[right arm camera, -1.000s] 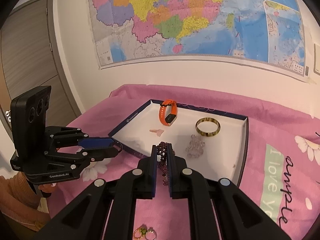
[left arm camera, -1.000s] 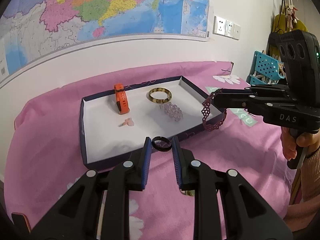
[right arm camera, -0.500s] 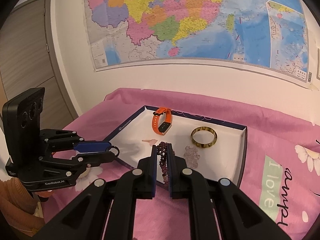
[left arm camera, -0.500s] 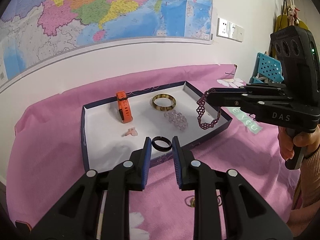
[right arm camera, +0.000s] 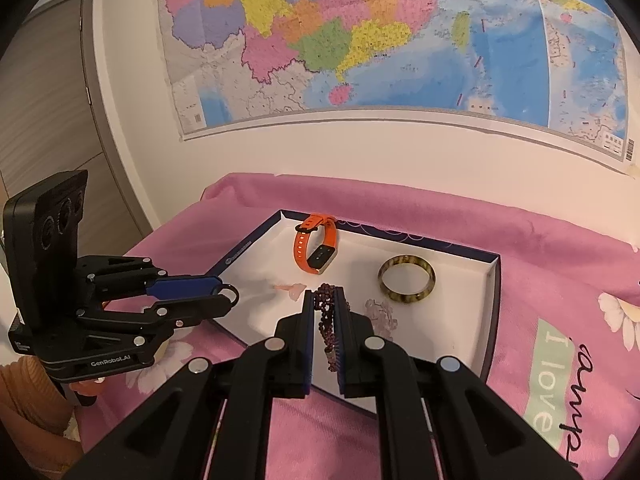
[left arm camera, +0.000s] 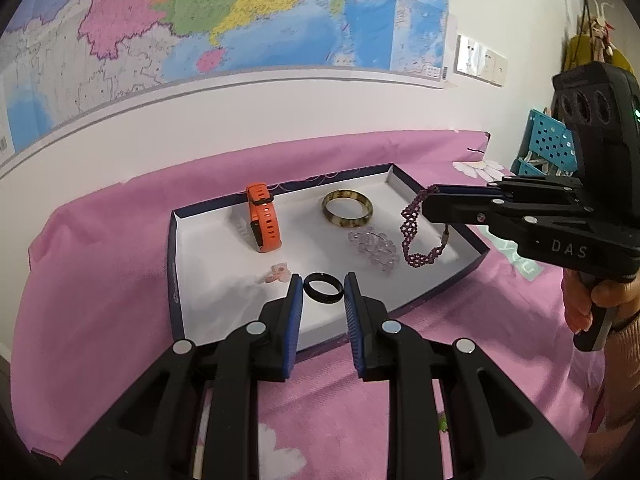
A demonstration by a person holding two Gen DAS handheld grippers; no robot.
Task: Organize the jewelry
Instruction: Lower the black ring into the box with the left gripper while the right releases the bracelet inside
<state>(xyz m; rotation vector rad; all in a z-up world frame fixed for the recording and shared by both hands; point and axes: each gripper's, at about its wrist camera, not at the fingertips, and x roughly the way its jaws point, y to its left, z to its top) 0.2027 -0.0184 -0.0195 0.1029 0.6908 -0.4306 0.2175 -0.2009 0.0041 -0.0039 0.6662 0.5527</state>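
Your left gripper (left arm camera: 323, 294) has its blue-padded fingers (left arm camera: 294, 300) clenched on a black ring (left arm camera: 323, 289), pinching it by its two sides — the ring hangs in the air over the near edge of the shallow box (left arm camera: 176, 248), whose navy walls and white floor carry the rest of the jewelry. In the right wrist view the same ring (right arm camera: 229, 293) sticks out past the tips of that gripper (right arm camera: 224, 298), just outside the box's left wall (right arm camera: 240, 250).

Your right gripper (right arm camera: 324, 304) is clamped on a dark purple beaded bracelet (right arm camera: 326, 312). From the left wrist view the bracelet (left arm camera: 412, 236) hangs down from the tips of the right gripper (left arm camera: 430, 200) over the right side of the box, and its lower loop looks to reach the white floor near the right wall, though contact is hard to judge.

Inside the box, an orange watch band (left arm camera: 263, 218) stands on edge near the far wall, toward the far left corner. A mottled amber bangle (left arm camera: 347, 208) lies flat toward the far right corner. A pale clear-bead bracelet (left arm camera: 375, 249) lies just in front of the bangle, beside the hanging purple one. A small pink piece (left arm camera: 276, 274) sits on the floor left of centre, close to your left gripper's tips.

The box rests on a pink flowered cloth (left arm camera: 100, 264) — it covers the whole table.
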